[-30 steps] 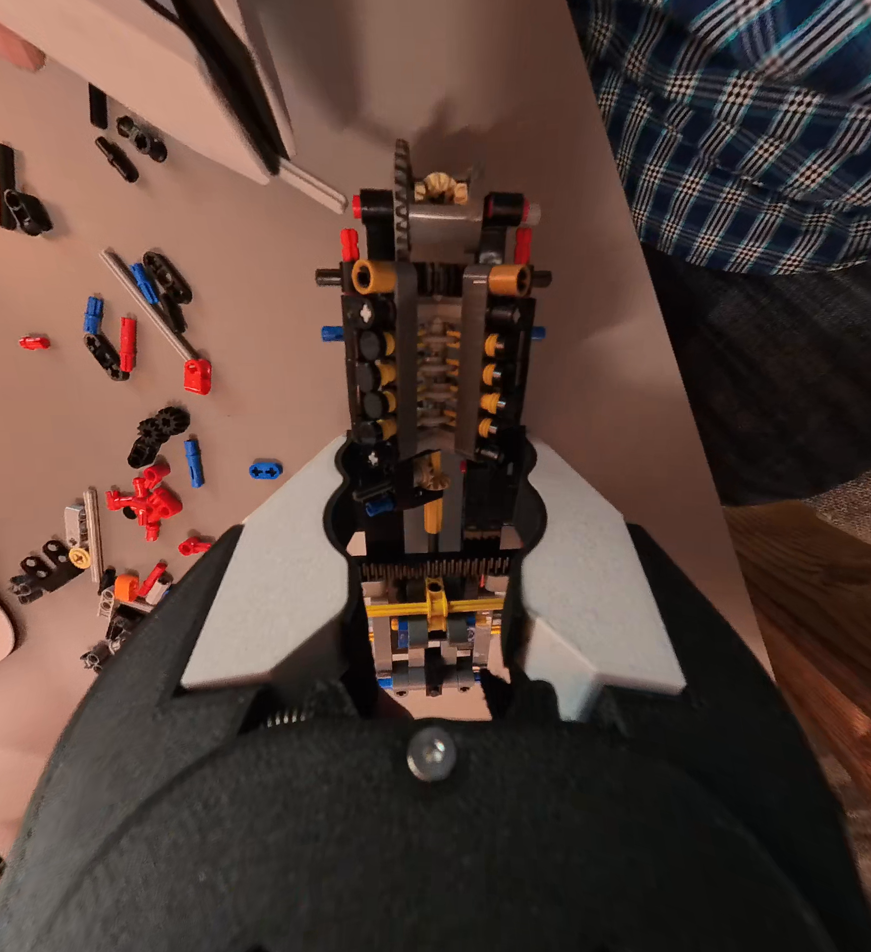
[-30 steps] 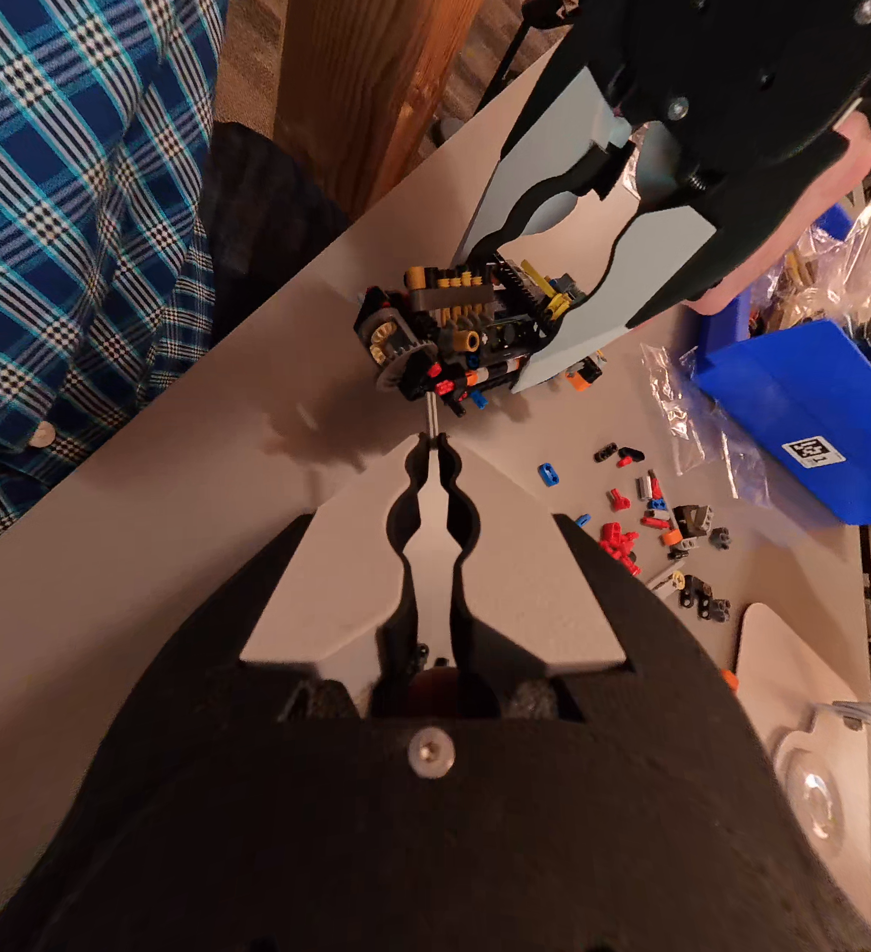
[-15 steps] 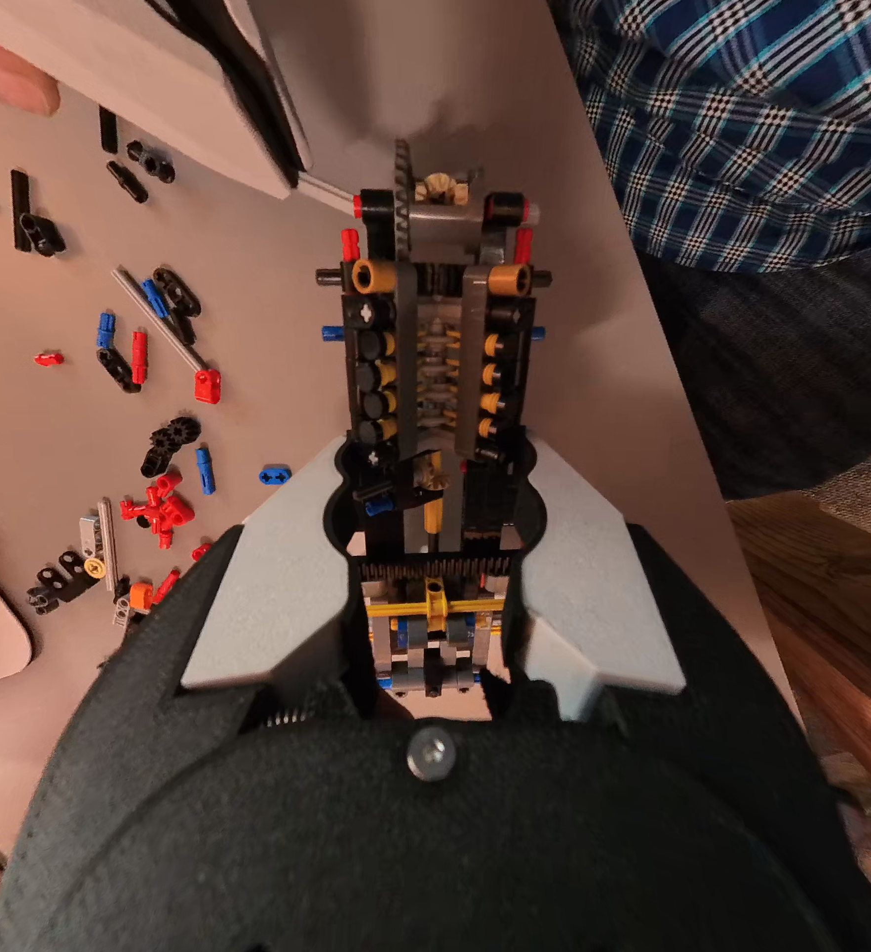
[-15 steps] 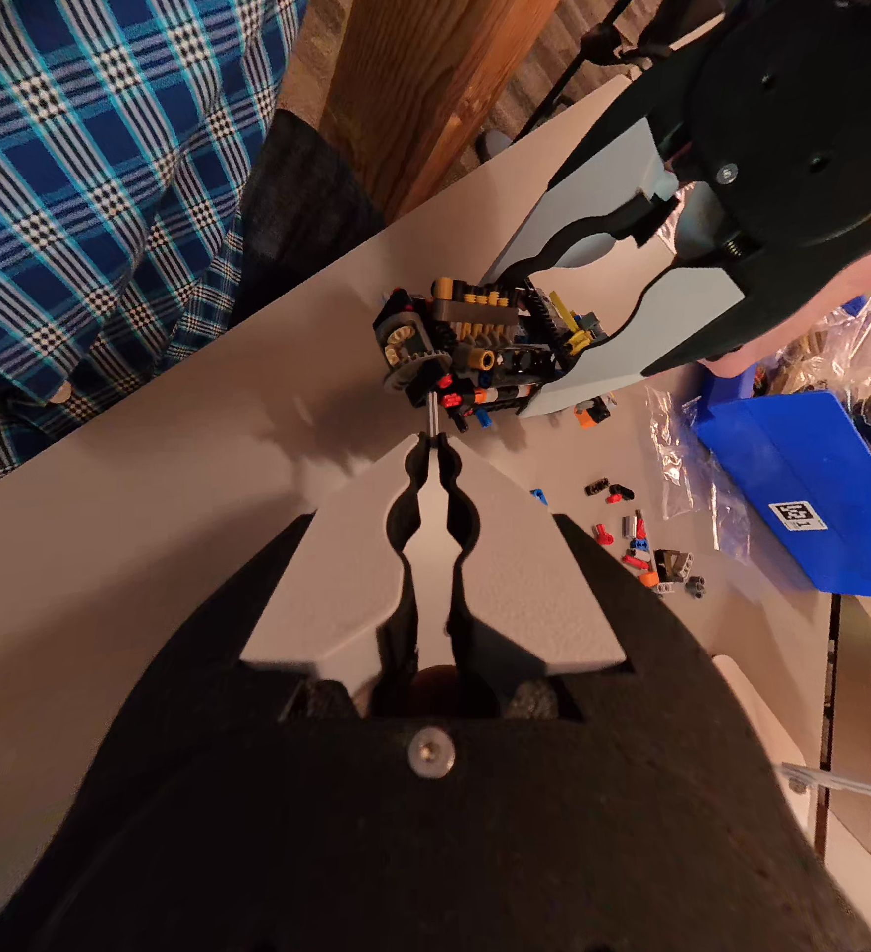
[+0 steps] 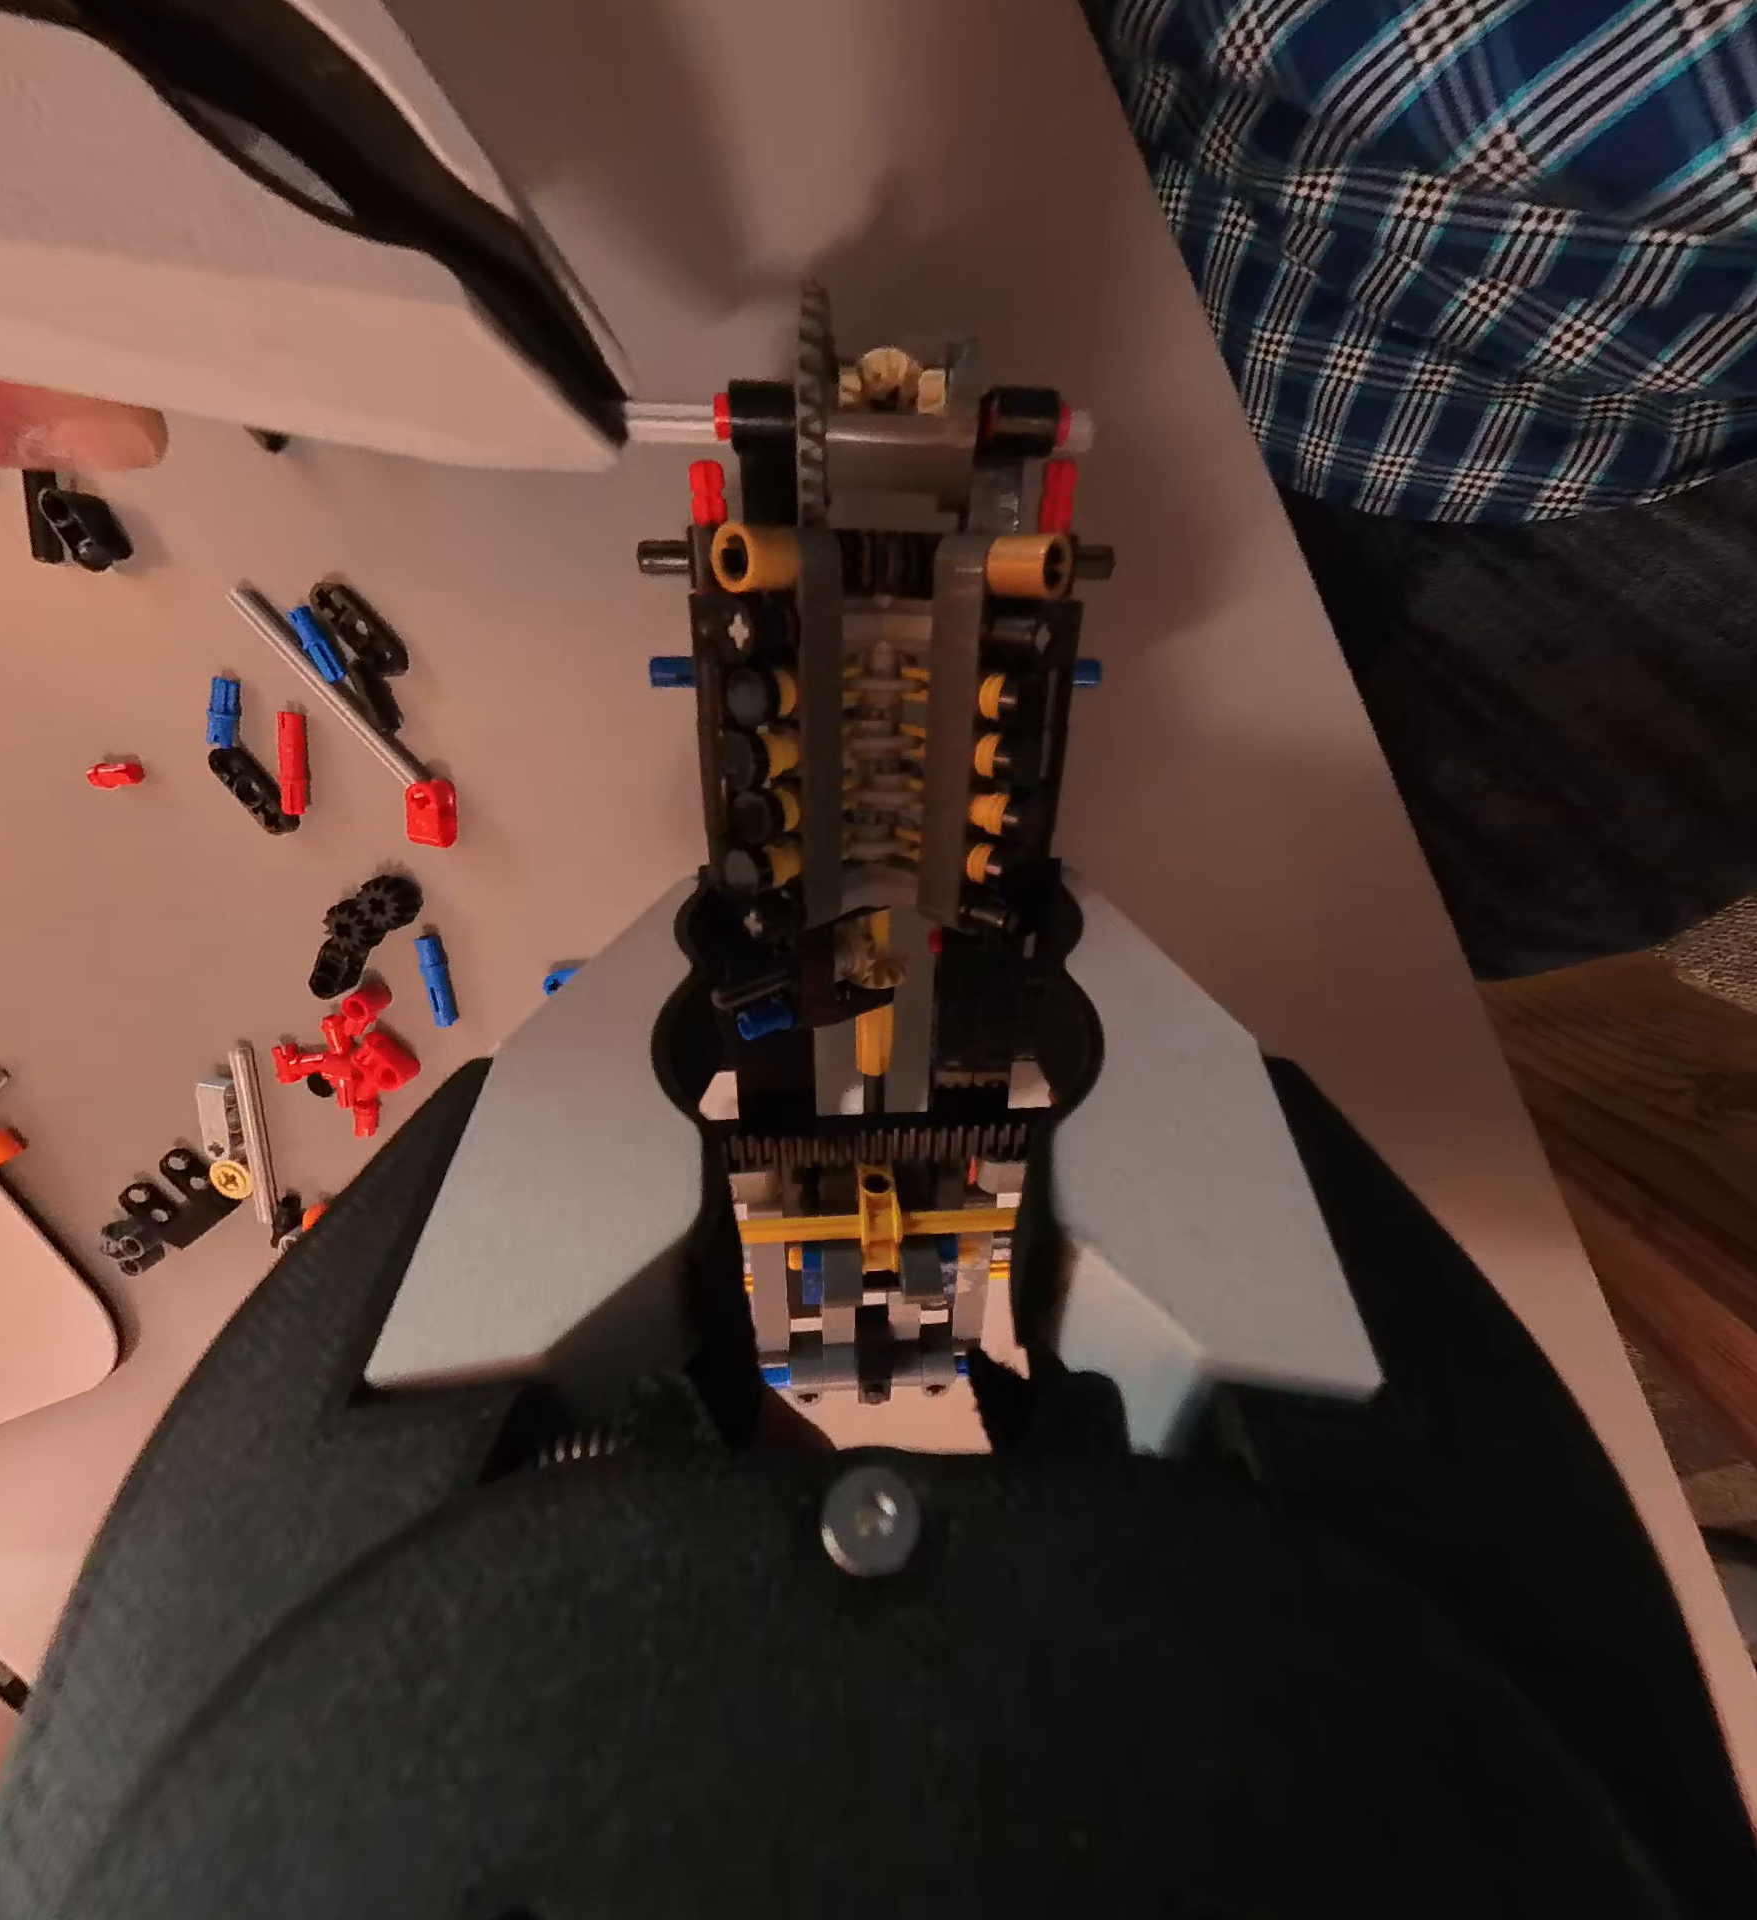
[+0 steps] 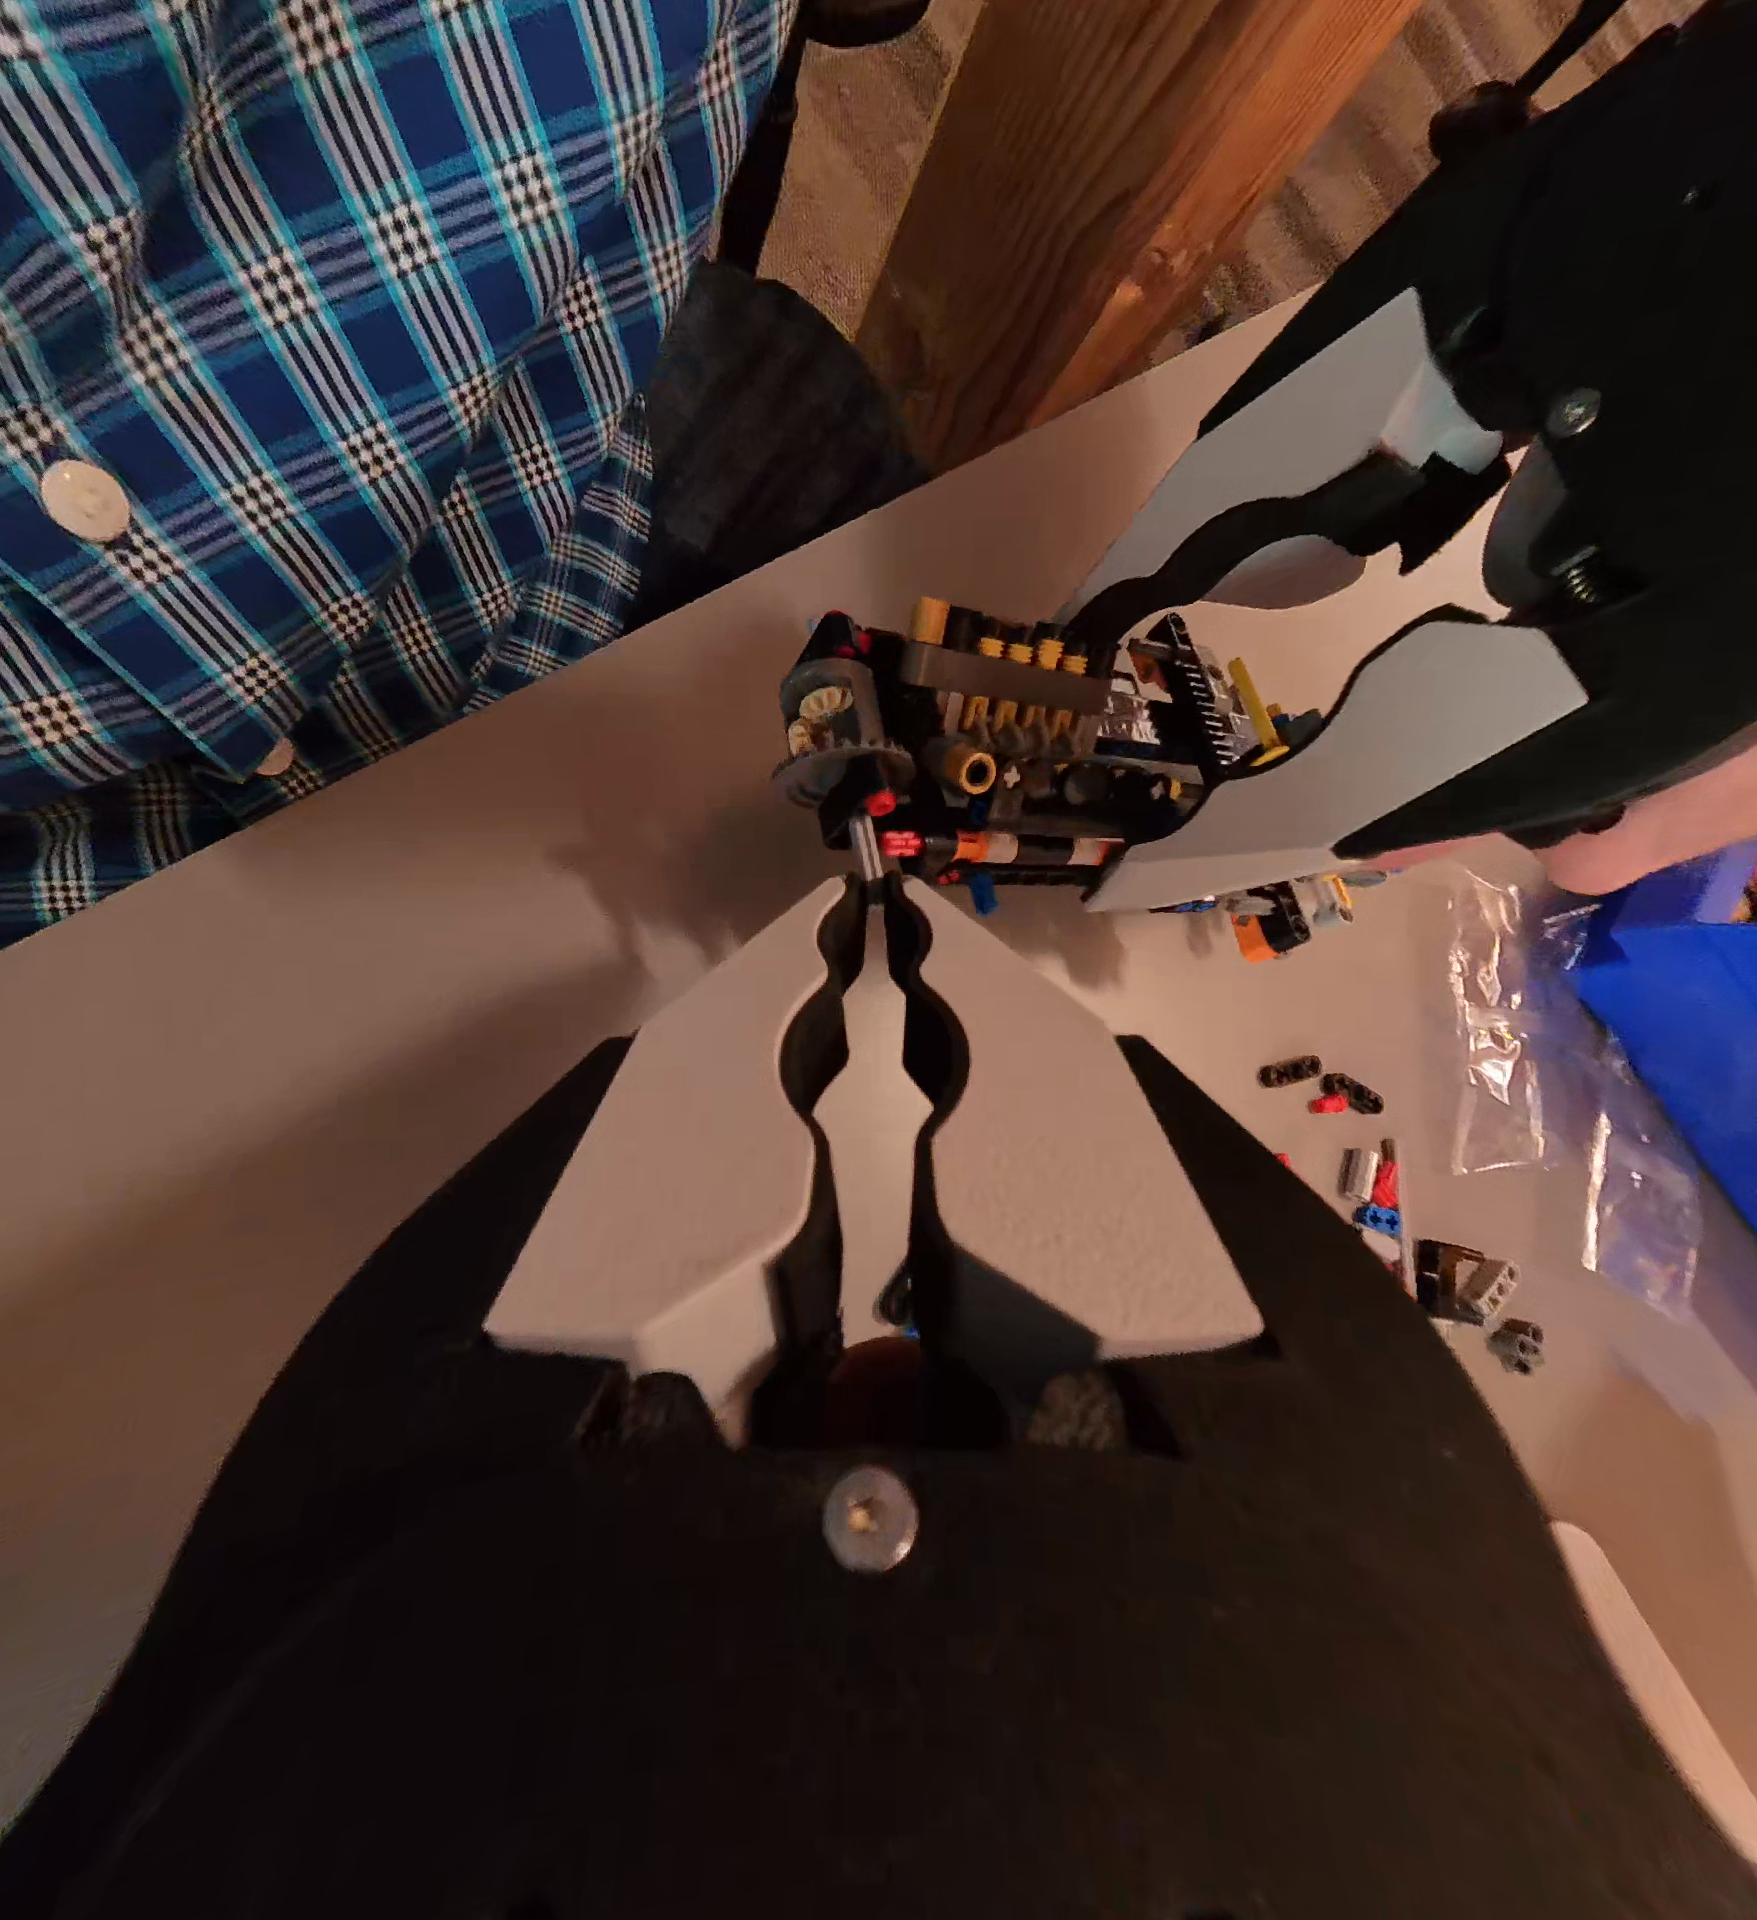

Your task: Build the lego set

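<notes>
**Grey axle being fitted into the held lego model**

The lego model (image 5: 884,727) is held above the table (image 6: 334,935), clamped at its rear part between the two fingers of the left gripper (image 5: 879,1039). Its front end, with the dark gear (image 5: 814,416), points away from this gripper. The right gripper (image 6: 869,899) is closed on a thin grey axle (image 6: 866,836), which is pinched at the very tips. The far end of the axle is seen to enter the model beside a red bush (image 6: 884,802), just below the gear.

The model is judged to be light but fragile: it is made of many small parts that are only pressed together. It is best taken at the stiff side beams, as is done now, and not at the gear or the yellow pistons (image 5: 988,769). The axle is smooth and thin, so it may slip or tilt between the tips when pushed.

Loose parts (image 5: 344,1070) are spread on the table to the left of the model, and a blue bin (image 6: 1747,1060) is seen behind it.
</notes>
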Motion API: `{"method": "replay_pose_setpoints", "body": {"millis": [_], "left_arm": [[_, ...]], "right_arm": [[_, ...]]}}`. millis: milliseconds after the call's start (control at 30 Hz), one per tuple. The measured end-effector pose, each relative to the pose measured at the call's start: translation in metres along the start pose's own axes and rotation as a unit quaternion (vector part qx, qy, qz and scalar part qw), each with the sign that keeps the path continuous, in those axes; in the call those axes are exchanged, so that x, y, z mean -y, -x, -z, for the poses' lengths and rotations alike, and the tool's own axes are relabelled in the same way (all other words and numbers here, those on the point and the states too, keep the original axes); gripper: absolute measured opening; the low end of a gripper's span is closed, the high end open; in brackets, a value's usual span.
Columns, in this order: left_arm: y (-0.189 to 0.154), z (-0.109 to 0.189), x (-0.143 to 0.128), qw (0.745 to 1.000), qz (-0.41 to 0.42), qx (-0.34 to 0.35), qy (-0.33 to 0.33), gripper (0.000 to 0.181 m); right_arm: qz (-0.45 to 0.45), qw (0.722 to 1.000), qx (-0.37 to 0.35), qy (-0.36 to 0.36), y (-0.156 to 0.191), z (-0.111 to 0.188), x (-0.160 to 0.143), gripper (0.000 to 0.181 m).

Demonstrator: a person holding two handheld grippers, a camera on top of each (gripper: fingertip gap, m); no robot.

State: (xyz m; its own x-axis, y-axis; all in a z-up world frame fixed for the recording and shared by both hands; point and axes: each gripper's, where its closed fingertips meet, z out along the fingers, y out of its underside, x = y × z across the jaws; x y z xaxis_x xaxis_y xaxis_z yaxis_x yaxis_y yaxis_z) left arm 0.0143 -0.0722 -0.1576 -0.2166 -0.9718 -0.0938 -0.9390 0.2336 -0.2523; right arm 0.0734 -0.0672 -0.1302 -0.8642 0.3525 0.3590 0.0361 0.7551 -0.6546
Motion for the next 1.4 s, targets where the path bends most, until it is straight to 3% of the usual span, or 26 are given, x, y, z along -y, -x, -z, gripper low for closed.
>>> {"method": "replay_pose_setpoints", "body": {"millis": [33, 267, 433, 567, 767, 867, 1067, 1400], "left_arm": [[0.001, 0.000, 0.000, 1.000, 0.001, 0.001, -0.002, 0.058], [0.003, -0.002, -0.004, 1.000, 0.016, 0.006, -0.003, 0.058], [0.007, 0.001, -0.005, 0.999, 0.036, 0.018, -0.015, 0.058], [0.012, 0.005, -0.009, 0.996, 0.075, 0.028, -0.034, 0.058], [0.020, 0.012, -0.008, 0.989, 0.122, 0.038, -0.070, 0.058], [0.022, 0.012, -0.006, 0.987, 0.135, 0.037, -0.078, 0.058], [0.026, 0.014, -0.004, 0.985, 0.141, 0.046, -0.084, 0.058], [0.028, 0.015, -0.005, 0.984, 0.141, 0.053, -0.091, 0.058]], "right_arm": [[-0.005, 1.000, 0.007, 0.000, 0.001, -0.001, 0.000, 0.002], [-0.047, 0.999, -0.003, -0.005, -0.004, -0.003, -0.005, 0.019], [-0.114, 0.990, -0.077, -0.013, -0.024, 0.014, -0.015, 0.036], [-0.210, 0.964, -0.161, -0.032, -0.034, 0.042, -0.019, 0.029], [-0.277, 0.931, -0.225, -0.080, -0.019, 0.040, -0.012, 0.015], [-0.283, 0.924, -0.241, -0.087, -0.017, 0.031, -0.008, 0.017], [-0.282, 0.914, -0.271, -0.104, -0.020, 0.032, -0.004, 0.000], [-0.268, 0.911, -0.291, -0.111, -0.023, 0.034, -0.002, 0.000]]}}
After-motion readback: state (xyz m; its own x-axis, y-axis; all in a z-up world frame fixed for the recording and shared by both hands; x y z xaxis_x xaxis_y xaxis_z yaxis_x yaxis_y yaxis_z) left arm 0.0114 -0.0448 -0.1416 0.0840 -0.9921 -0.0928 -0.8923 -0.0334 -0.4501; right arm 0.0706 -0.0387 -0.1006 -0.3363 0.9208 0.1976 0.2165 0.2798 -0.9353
